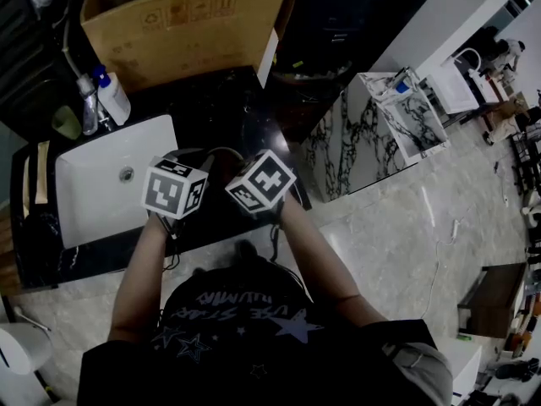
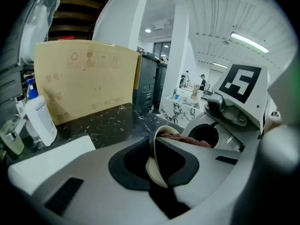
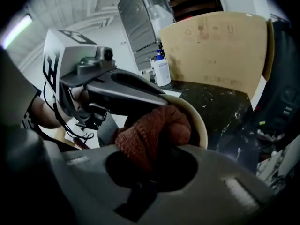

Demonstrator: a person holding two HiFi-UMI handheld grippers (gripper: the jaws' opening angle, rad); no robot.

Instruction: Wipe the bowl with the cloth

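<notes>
Over dark counter [image 1: 221, 108] beside white sink [image 1: 106, 189]: left gripper [image 1: 177, 184], right gripper [image 1: 260, 181] close together; cardboard box [image 1: 186, 28] behind.

Black marble worktop [image 1: 228, 117] lies open ahead; a tall brown cardboard box [image 1: 190, 28] walls its back, a white plastic bottle [image 1: 113, 99] stands left.

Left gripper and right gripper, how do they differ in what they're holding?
The left gripper pinches the cream bowl by its thin rim; the right gripper clamps a bunched reddish-brown cloth. The left gripper's load is rigid and smooth, the right gripper's soft and knitted. Shared: both are shut on something, with the cloth inside the bowl.
</notes>
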